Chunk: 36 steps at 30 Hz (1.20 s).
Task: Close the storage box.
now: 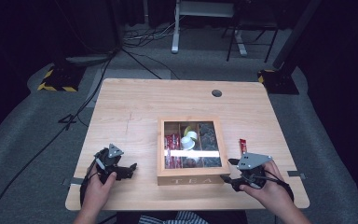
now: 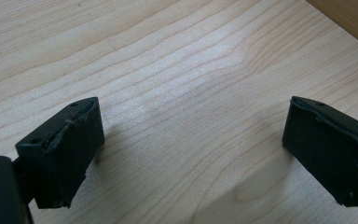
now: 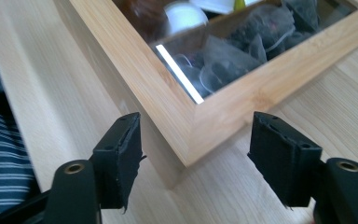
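Here, wooden tea box point(image 1: 190, 179), glass lid closed, centred near table's point(image 1: 135, 102) front edge, sachets and teabags visible inside. Right gripper point(image 1: 233, 178), jaws apart, aimed at box's near right corner, probably placed to reach lid. Left gripper point(image 1: 129, 169), jaws apart and empty, parked over bare wood left of box. Red sachet point(image 1: 243, 145) beside box's right wall.

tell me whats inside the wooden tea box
Through the glass lid of the tea box: red packets left, white and yellow pods middle, dark tea bags right. Glare and the frame hide the rest.
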Available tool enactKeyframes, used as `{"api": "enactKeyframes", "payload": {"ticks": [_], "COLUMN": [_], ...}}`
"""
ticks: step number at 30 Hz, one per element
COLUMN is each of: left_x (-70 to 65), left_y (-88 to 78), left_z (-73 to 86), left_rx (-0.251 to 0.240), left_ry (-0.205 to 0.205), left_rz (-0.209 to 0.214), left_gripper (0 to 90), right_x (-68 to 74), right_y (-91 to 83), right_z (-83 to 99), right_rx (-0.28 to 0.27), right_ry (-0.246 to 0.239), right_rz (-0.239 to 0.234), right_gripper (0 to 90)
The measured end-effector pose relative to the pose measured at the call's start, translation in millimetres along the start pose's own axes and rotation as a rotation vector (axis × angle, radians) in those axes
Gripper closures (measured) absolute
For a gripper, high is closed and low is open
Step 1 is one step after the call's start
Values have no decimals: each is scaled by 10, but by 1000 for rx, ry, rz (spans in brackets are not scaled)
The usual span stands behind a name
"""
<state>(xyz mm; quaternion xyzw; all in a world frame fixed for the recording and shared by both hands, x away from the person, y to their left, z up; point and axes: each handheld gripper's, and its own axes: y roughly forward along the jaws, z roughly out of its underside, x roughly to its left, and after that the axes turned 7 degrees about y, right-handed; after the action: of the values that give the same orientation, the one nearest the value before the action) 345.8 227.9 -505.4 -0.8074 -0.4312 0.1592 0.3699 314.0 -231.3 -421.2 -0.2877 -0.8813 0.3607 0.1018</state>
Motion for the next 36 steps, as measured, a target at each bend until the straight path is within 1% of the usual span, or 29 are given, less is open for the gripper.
{"api": "enactKeyframes", "payload": {"ticks": [2, 3, 6, 8, 11, 12, 15, 16, 17, 19, 20, 23, 26, 30, 33, 34, 36], "left_x": [-6, -4, -3, 1, 12, 25, 57, 69, 79, 114, 120, 127, 131, 142, 142, 142, 142], "left_y": [-4, -9, -17, -25, -33, -40, -49, -49, -50, -55, -58, -67, -66, -68, -68, -68, -68], "left_z": [3, 6, 17, 25, 37, 42, 62, 61, 66, 76, 78, 83, 88, 92, 92, 92, 92], "left_rx": [1, 4, 2, 4, 1, 4, 2, 9, 18, 16, 17, 22, 17, 17, 17, 17, 17], "left_ry": [-5, 1, 1, 4, 11, 23, 29, 29, 24, 42, 45, 47, 45, 43, 43, 44, 43], "left_rz": [-1, -2, 5, 9, 19, 23, 33, 25, 27, 39, 43, 44, 42, 40, 40, 40, 40], "left_gripper": [57, 56, 54, 51, 51, 51, 47, 31, 4, 0, 0, 0, 0, 0, 0, 0, 0], "right_x": [-11, -20, -105, -195, -331, -367, -516, -553, -578, -636, -671, -770, -869, -1000, -1093, -1127, -1174], "right_y": [-40, -57, -133, -194, -276, -295, -368, -390, -404, -444, -463, -488, -499, -492, -471, -459, -427], "right_z": [-30, -41, -72, -75, -59, -52, -10, 5, 17, 50, 75, 147, 217, 324, 442, 502, 585], "right_rx": [-22, -29, -72, -100, -126, -130, -142, -142, -142, -137, -133, -134, -116, -91, -63, -64, -63], "right_ry": [16, 19, 44, 69, 98, 110, 139, 146, 150, 160, 174, 214, 235, 280, 331, 339, 356], "right_rz": [-10, -12, -5, 15, 35, 40, 91, 108, 122, 160, 171, 186, 216, 244, 287, 315, 333], "right_gripper": [329, 327, 319, 313, 306, 301, 301, 299, 294, 293, 292, 286, 272, 243, 230, 236, 252]}}
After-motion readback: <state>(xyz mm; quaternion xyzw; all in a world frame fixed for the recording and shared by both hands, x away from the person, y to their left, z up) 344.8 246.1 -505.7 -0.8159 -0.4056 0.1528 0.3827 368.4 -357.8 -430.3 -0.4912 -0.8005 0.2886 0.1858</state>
